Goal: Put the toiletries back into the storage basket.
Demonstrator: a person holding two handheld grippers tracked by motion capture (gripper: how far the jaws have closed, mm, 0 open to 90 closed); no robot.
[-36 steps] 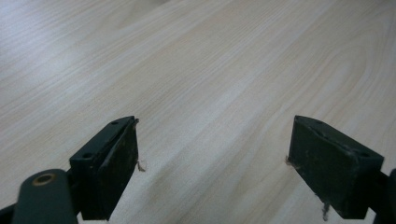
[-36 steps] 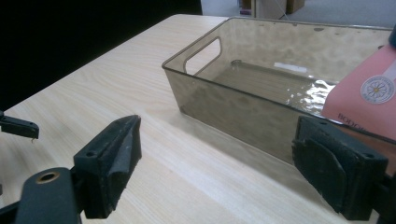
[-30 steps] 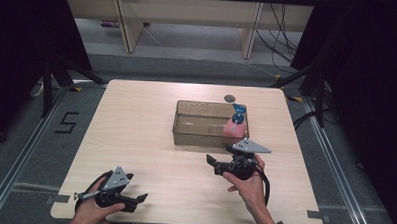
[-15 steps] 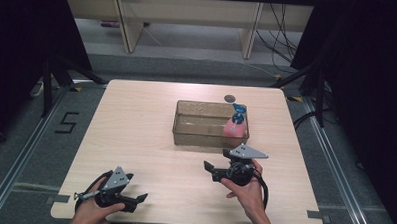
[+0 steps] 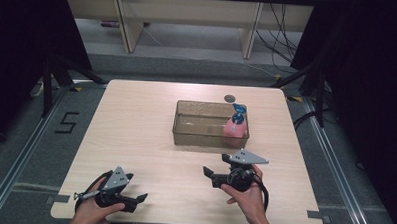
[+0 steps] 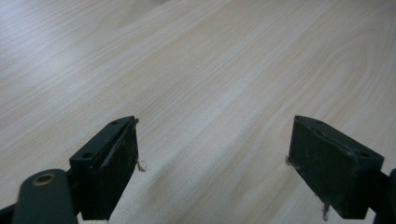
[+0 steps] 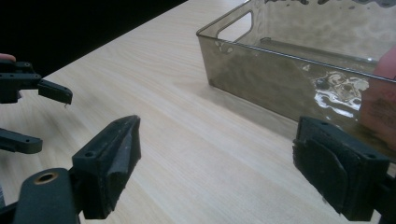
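A smoky clear plastic bin stands on the middle of the wooden table. A pink bottle with a blue cap stands upright inside its right end. My right gripper is open just in front of the bin, jaws pointing left. In the right gripper view the right gripper has bare wood between its jaws, the bin lies ahead to the right, and the bottle shows pink through the bin wall. My left gripper rests open near the front left edge. The left gripper has only tabletop between its jaws.
A small dark round object lies on the table behind the bin. In the right gripper view the left gripper appears far off at the left. Dark floor, rails and shelving legs surround the table.
My right gripper has drawn back a little from the bin toward the front edge. The left gripper, the bin and the bottle have stayed in place.
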